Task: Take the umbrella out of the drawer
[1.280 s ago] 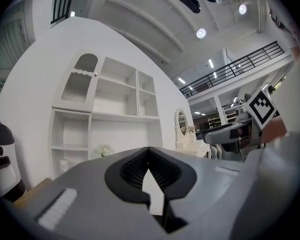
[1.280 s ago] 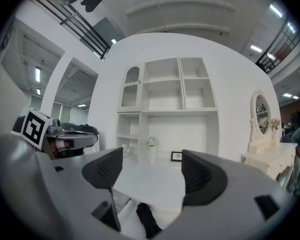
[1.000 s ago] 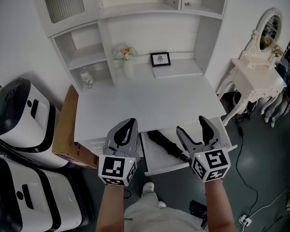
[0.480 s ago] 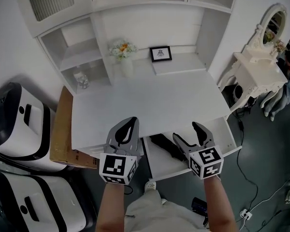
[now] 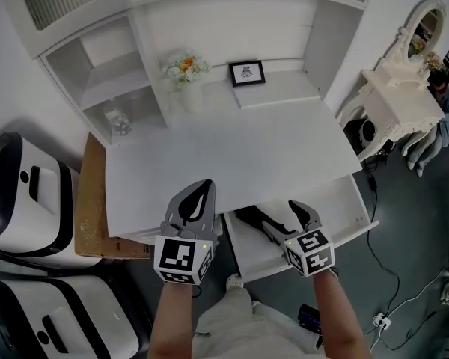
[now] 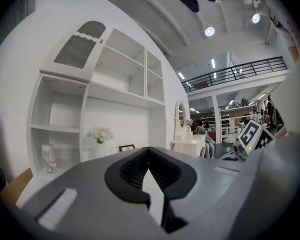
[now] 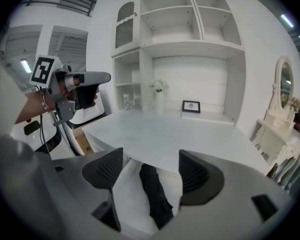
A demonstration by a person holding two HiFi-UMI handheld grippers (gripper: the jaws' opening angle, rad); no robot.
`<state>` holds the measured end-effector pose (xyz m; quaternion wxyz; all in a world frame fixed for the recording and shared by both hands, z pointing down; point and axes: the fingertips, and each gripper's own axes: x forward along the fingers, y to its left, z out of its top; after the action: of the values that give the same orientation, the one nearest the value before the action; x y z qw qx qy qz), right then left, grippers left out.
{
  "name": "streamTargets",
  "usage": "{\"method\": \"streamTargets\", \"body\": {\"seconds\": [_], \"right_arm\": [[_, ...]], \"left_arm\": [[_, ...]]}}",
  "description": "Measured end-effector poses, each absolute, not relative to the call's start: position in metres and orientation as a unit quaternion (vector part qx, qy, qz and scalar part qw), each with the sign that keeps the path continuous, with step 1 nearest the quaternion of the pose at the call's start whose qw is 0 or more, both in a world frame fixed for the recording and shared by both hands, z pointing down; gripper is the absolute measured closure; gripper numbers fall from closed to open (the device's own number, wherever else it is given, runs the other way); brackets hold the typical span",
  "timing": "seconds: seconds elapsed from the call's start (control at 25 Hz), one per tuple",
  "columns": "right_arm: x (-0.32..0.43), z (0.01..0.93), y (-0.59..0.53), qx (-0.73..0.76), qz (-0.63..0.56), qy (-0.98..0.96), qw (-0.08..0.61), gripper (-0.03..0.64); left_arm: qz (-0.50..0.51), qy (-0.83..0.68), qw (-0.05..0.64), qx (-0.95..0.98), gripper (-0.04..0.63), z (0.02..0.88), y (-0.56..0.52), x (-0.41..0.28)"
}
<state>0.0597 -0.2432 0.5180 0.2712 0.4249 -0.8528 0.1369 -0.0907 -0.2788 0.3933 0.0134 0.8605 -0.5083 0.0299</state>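
Room: white desk [image 5: 232,155] with a white shelf hutch along its back edge; dark floor around it.
Back edge of desk: pale flowers in a white vase [image 5: 183,69] towards the left; small black-framed picture [image 5: 247,73] just right of them, leaning on the back panel.
Left side of desk: brown cardboard box [image 5: 90,200] standing on edge against it.
Drawer: white drawer [image 5: 344,200] pulled out from under the right half of the front edge.
Task item: black folded umbrella [image 5: 253,217] lies in the drawer, towards its left side, partly under the desk's front edge.
Left gripper [image 5: 202,189]: over the front edge of the desk, left of the drawer; jaws pressed together with nothing between them.
Right gripper [image 5: 280,215]: over the open drawer; jaws spread; in the right gripper view the umbrella [image 7: 155,194] shows in the gap between them, no contact visible.
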Motion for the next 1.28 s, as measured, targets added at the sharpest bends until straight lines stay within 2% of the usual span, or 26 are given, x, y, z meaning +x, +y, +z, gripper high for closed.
{"method": "streamTargets", "body": {"seconds": [0.96, 1.28], "right_arm": [[0.064, 0.675, -0.233, 0.321, 0.223, -0.812, 0.434, 0.279], [0.062, 0.719, -0.238, 0.29, 0.216, -0.795, 0.487, 0.279]], "left_arm": [[0.076, -0.491, 0.077, 0.865, 0.584, 0.468, -0.293, -0.081], [0.093, -0.492, 0.093, 0.861, 0.584, 0.491, -0.292, -0.08]]}}
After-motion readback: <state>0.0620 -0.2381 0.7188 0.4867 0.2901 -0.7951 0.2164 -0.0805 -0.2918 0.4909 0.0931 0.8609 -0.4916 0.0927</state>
